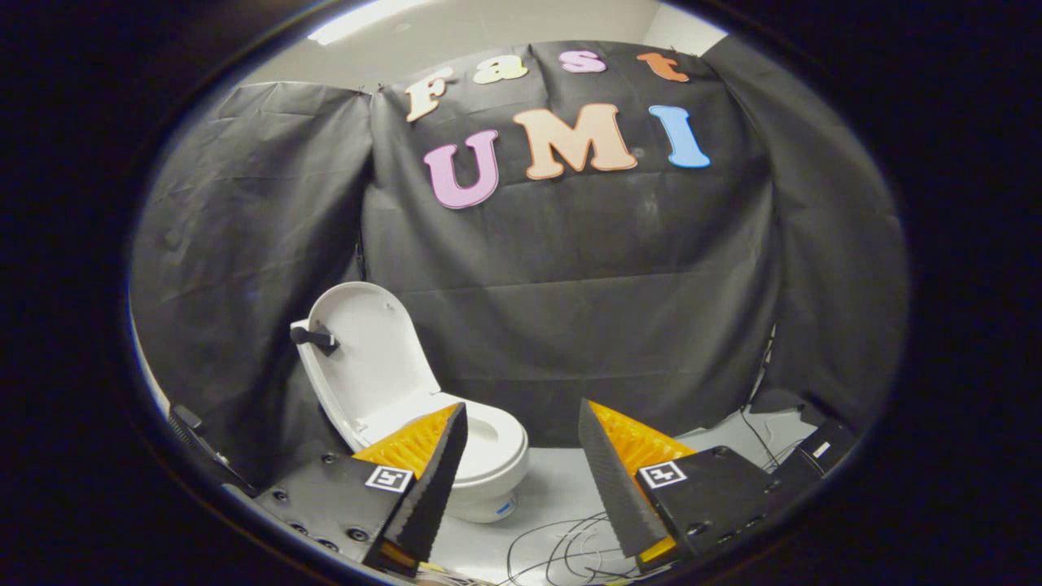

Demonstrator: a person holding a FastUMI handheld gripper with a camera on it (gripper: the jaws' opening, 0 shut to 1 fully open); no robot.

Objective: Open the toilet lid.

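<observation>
The toilet lid stood raised and leaning back over the white toilet, far left beyond the left finger, its black handle free. The claw hung spread and empty, level, well apart from the lid. Judged complete, the step called only for a clear withdrawal past the floor cables.

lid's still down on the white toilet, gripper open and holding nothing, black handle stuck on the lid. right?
Not quite: the lid is raised, standing upright behind the bowl, as the gripper view shows. The rest holds: the gripper is open and holds nothing, and the black handle sits on the lid.
</observation>
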